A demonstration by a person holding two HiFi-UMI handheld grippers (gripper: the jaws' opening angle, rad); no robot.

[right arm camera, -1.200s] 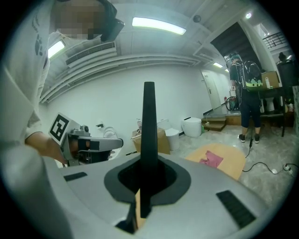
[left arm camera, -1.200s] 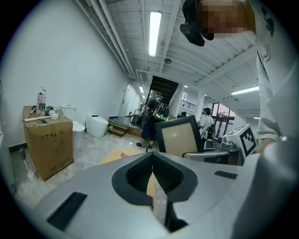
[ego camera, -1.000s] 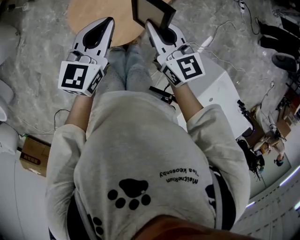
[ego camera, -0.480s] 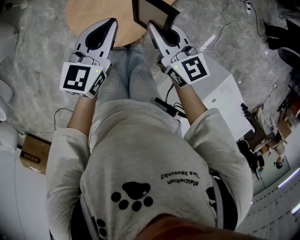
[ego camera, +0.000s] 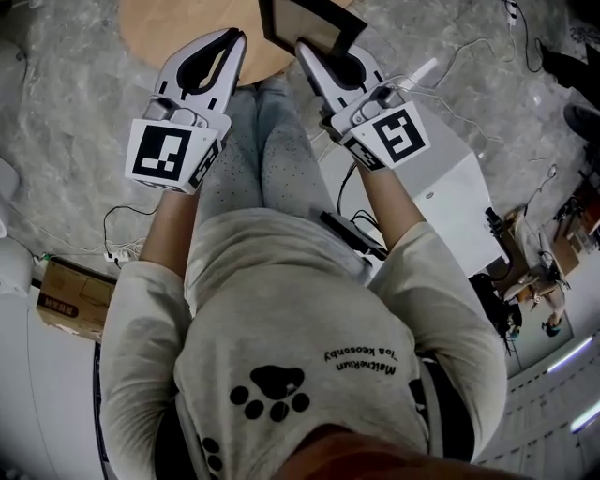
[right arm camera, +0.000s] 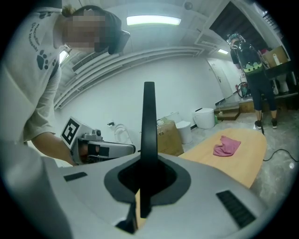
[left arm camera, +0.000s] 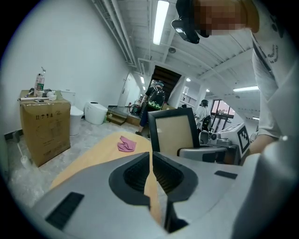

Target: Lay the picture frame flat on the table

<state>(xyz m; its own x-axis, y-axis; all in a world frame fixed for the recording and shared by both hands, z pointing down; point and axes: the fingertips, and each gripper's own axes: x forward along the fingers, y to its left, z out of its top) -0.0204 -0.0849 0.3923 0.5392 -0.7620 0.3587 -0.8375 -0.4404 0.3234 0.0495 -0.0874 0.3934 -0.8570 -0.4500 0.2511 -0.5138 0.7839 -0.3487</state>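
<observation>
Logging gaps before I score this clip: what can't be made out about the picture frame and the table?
Head view: the top edge cuts off the picture frame and the round table.
Left gripper view: the left gripper hides the frame's bottom edge with its own body, so contact with the table cannot be told.
Right gripper view: the frame, clamped in the right gripper, shows edge-on; its face is hidden.

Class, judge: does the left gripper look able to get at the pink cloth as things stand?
Likely yes: bare table lies between the left gripper and the pink cloth, and the picture frame is off to one side.
</observation>
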